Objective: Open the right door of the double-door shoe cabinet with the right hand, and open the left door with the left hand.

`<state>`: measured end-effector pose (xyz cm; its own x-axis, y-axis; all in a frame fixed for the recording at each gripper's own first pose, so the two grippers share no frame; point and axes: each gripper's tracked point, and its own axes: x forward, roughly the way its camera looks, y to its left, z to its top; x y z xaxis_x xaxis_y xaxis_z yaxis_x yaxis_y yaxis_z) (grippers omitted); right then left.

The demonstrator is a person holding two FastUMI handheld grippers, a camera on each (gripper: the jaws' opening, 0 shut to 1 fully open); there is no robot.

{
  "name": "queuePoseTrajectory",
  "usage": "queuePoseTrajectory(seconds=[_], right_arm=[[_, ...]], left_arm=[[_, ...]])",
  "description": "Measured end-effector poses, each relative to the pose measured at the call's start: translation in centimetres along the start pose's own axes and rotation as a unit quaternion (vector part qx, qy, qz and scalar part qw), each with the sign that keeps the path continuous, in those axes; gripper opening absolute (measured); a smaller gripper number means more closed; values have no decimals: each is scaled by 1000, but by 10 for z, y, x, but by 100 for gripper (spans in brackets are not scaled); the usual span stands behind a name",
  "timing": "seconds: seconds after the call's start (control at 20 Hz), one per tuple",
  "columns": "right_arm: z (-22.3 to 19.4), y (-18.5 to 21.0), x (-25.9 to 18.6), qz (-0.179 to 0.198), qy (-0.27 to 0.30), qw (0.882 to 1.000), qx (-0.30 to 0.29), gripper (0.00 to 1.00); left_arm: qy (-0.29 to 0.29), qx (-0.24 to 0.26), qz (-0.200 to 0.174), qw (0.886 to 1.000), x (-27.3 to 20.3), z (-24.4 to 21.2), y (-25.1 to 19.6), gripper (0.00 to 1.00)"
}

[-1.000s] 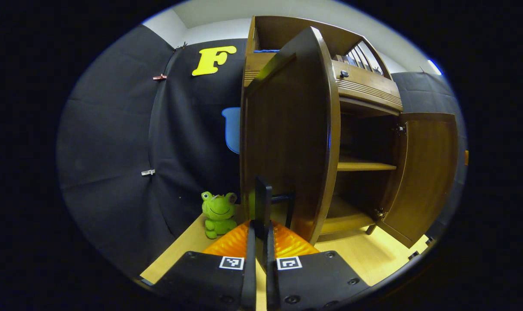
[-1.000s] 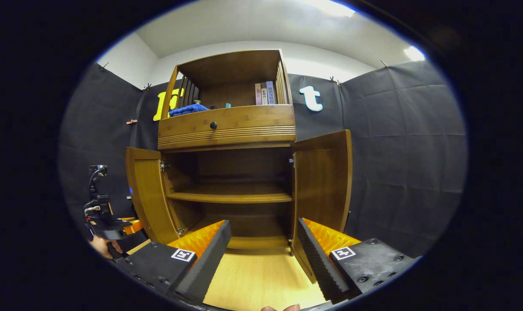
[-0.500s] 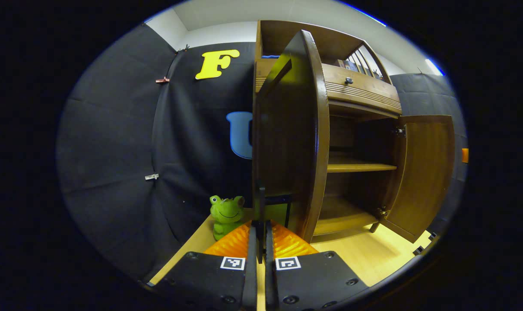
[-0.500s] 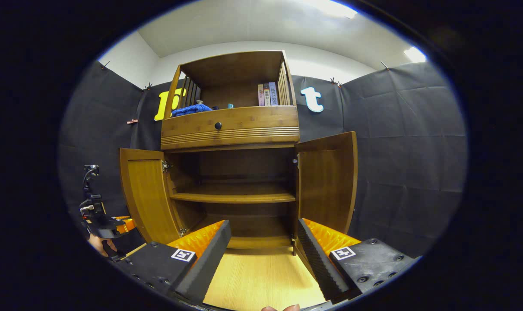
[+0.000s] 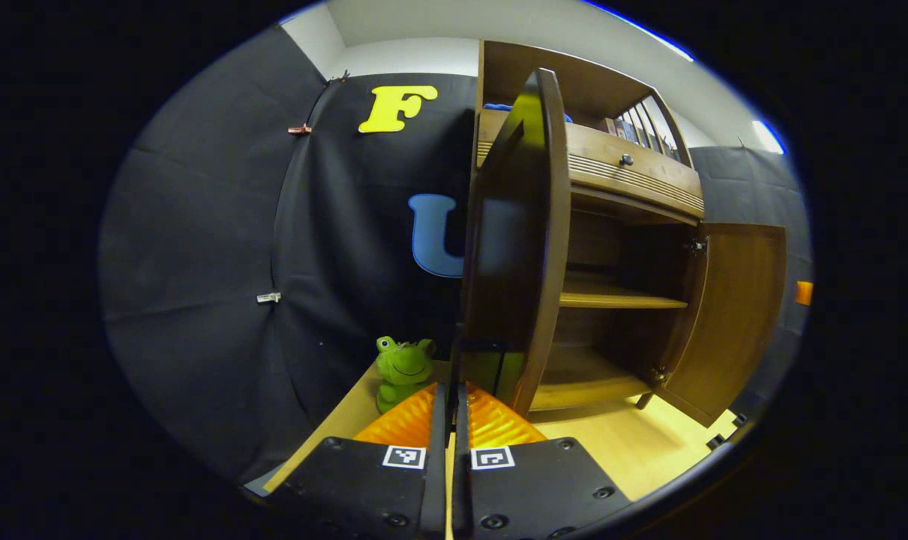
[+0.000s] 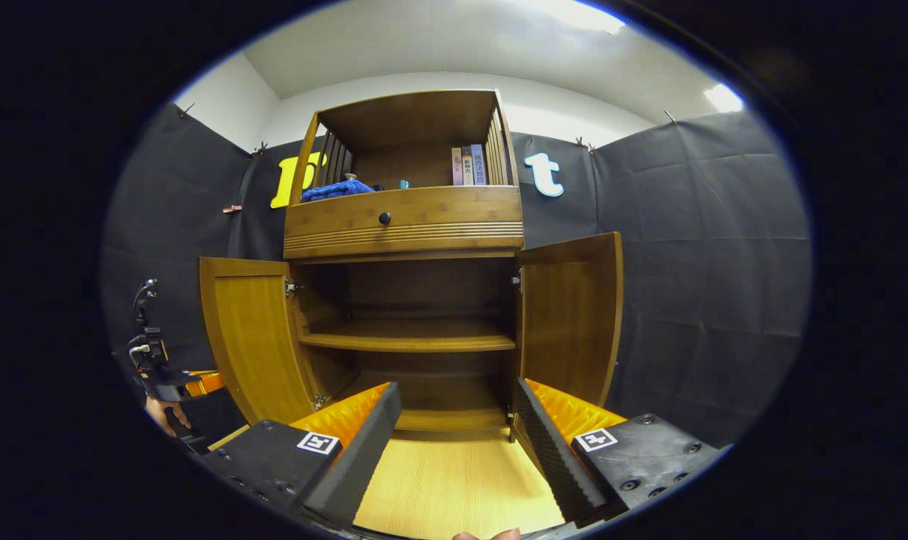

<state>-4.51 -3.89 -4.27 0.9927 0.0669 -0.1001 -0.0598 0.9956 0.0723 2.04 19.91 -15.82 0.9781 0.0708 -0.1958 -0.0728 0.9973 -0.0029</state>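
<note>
Left gripper [image 5: 448,390], pinching the left door [image 5: 510,240] edge, should swing it along the hinge arc; right gripper [image 6: 457,431] was spread.

Nothing I can read here

The square black-and-white markers [image 5: 403,457] on my fingers are coded patterns, not words. The book spines [image 6: 468,166] on the cabinet's top shelf carry print, but it is too small for me to make out.
</note>
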Motion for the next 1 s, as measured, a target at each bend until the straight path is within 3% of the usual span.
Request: queuePoseTrajectory(seconds=[0.2,0.3,0.45,0.55,1.0], right_arm=[[-3,2,2,1,7,1000,5,98],[-3,6,1,4,5,1000,8,98],[-5,10,4,7,3,1000,0,98],[-5,12,4,8,3,1000,3,98],[-3,6,16,7,-2,1000,-3,98]], left_arm=[[0,21,26,999,-18,-1,2,7],[5,31,30,999,-29,-4,-4,19],[-20,54,43,997,-52,15,-7,67],[-36,55,29,997,-59,20,-23,99],[-45,14,-4,999,-75,44,-79,99]])
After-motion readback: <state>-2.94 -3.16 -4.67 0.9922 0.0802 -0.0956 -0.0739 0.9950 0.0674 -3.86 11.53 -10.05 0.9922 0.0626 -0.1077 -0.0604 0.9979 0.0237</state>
